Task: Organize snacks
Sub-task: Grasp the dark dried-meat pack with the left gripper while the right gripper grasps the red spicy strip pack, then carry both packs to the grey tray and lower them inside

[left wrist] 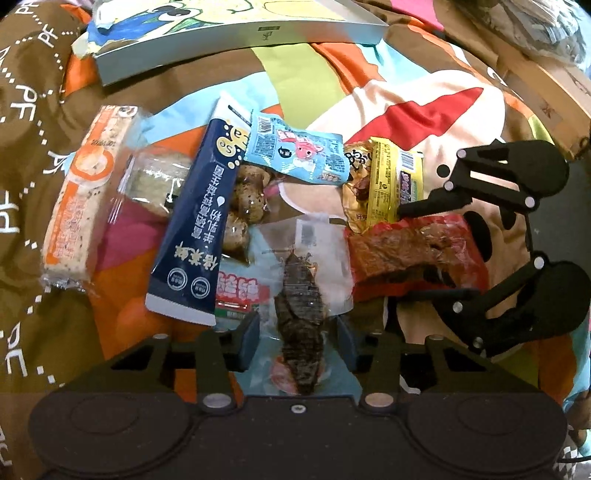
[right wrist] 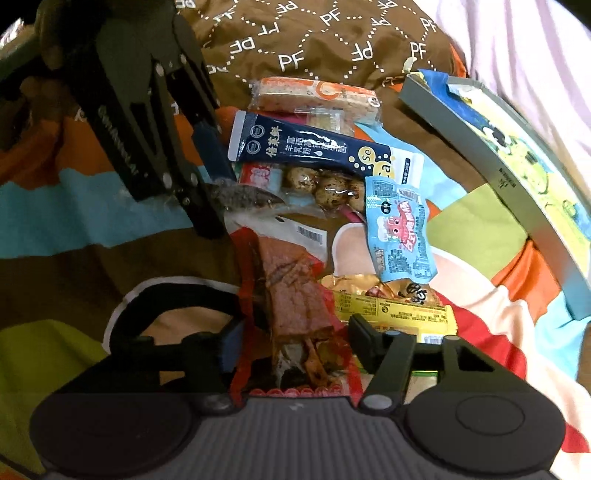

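A pile of snack packets lies on a patterned bedspread. My left gripper (left wrist: 295, 339) is open, its fingers on either side of a clear packet of dark dried fish (left wrist: 301, 317); this packet also shows in the right wrist view (right wrist: 243, 197). My right gripper (right wrist: 291, 341) is open around a red packet of dried meat (right wrist: 295, 302), which lies at the right of the left wrist view (left wrist: 410, 254). Nearby lie a navy milk-powder sachet (left wrist: 195, 229), a light blue packet (left wrist: 295, 153), a yellow packet (left wrist: 391, 184), quail eggs (left wrist: 247, 199) and an orange-wrapped cake bar (left wrist: 85, 195).
A flat grey box with a cartoon lid (left wrist: 236, 33) lies beyond the pile; it also shows at the right of the right wrist view (right wrist: 517, 170). A cardboard box edge (left wrist: 546, 96) sits at the far right. The bedspread (left wrist: 29, 129) is brown with white lettering.
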Tool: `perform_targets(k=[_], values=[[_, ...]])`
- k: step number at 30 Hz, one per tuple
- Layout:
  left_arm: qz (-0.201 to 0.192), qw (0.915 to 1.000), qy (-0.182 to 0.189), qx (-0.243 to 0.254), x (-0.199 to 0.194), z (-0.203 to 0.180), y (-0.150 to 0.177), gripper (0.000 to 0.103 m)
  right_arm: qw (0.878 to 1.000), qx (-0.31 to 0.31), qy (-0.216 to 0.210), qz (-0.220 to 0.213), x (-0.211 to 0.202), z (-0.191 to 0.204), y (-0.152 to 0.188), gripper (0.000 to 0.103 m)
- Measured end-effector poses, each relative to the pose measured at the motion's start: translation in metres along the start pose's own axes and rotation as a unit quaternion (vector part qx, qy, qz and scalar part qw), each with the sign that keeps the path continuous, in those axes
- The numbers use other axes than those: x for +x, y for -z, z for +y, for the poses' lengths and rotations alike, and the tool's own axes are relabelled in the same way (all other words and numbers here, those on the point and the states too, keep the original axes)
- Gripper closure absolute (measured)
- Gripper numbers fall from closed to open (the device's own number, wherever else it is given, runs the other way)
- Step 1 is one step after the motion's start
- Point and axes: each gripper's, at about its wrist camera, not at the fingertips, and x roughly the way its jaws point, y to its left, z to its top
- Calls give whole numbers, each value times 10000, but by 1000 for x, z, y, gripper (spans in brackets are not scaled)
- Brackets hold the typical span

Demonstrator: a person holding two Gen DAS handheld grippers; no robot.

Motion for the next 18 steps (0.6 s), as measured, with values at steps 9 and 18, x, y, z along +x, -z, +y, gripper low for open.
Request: perform_targets(k=[9, 18], values=[[-215, 9996, -157, 9, -13, -3, 8, 57, 9966, -523, 632, -44, -10, 19, 4, 59], [-925, 9941, -573, 39, -37, -8, 1, 57, 9892, -722, 1182, -487, -27, 18, 9, 60]])
